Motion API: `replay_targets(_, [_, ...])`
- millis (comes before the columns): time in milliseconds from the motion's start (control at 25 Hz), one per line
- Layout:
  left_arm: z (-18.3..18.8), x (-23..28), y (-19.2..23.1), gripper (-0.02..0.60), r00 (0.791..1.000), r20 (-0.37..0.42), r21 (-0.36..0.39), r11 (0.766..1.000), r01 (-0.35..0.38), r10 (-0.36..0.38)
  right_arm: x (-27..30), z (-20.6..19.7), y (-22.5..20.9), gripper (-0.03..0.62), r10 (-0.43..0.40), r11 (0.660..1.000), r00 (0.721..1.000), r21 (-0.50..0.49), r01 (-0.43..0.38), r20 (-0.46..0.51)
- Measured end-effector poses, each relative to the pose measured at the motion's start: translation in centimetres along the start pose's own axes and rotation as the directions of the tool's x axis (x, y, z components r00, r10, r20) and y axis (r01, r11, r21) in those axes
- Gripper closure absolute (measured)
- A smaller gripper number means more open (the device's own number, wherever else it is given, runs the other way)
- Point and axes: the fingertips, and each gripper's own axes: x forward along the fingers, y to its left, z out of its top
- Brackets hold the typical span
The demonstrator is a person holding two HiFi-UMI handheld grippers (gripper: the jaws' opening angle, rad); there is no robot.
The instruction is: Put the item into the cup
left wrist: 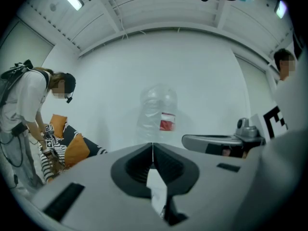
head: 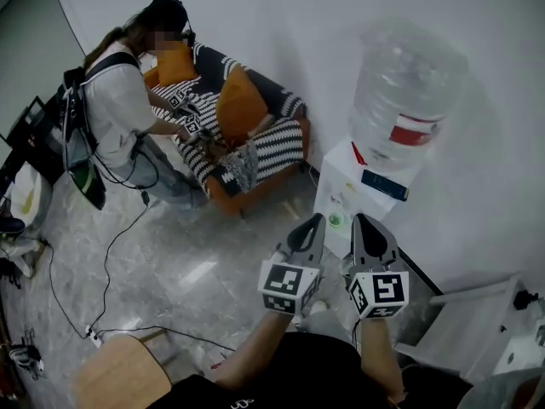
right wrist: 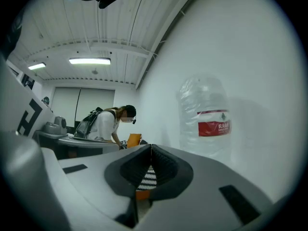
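Left gripper [head: 314, 223] and right gripper [head: 361, 223], held side by side near centre, both with jaws pressed together and nothing between them. They point at the white water dispenser [head: 344, 196] carrying a large bottle [head: 405, 109]. Far left, a person [head: 119, 100] bends over a striped armchair [head: 255, 139]. Item and cup cannot be made out.

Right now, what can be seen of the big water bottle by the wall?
The water bottle is a large, clear plastic jug with ribbed, rounded walls and a red-and-white label on its side. It stands upright on top of a white dispenser, close to the white wall. Only the dispenser touches it. Its water level cannot be made out.
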Motion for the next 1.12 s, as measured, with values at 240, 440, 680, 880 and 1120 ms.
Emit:
replay_targets(240, [2.7, 0.2, -0.7, 0.568, 0.997, 0.069, 0.081, 0.995, -0.052, 0.046, -0.7, 1.5, -0.1, 0.585, 0.041, 0.998, 0.999, 0.043, -0.042, 0.027])
replay_targets(440, [3.7, 0.5, -1.1, 0.567, 0.996, 0.088, 0.088, 0.995, -0.038, 0.031, -0.7, 2.9, 0.3, 0.584, 0.046, 0.999, 0.998, 0.023, -0.047, 0.053])
replay_targets(680, [3.8, 0.5, -0.8, 0.566, 0.995, 0.090, 0.099, 0.994, -0.040, 0.031, 0.2, 2.3, 0.3, 0.585, 0.035, 0.998, 0.998, 0.043, -0.038, 0.050])
replay_targets(880, [3.5, 0.1, 0.9, 0.566, 0.994, 0.090, 0.075, 0.995, -0.063, 0.056, 1.2, 1.8, 1.7, 0.585, 0.064, 0.998, 0.998, 0.010, -0.064, 0.026])
replay_targets(1120, [3.6, 0.2, 1.6, 0.566, 0.994, 0.097, 0.056, 0.996, -0.065, 0.060, 1.8, 2.2, 2.5, 0.585, 0.075, 0.997, 0.997, -0.019, -0.075, 0.020])
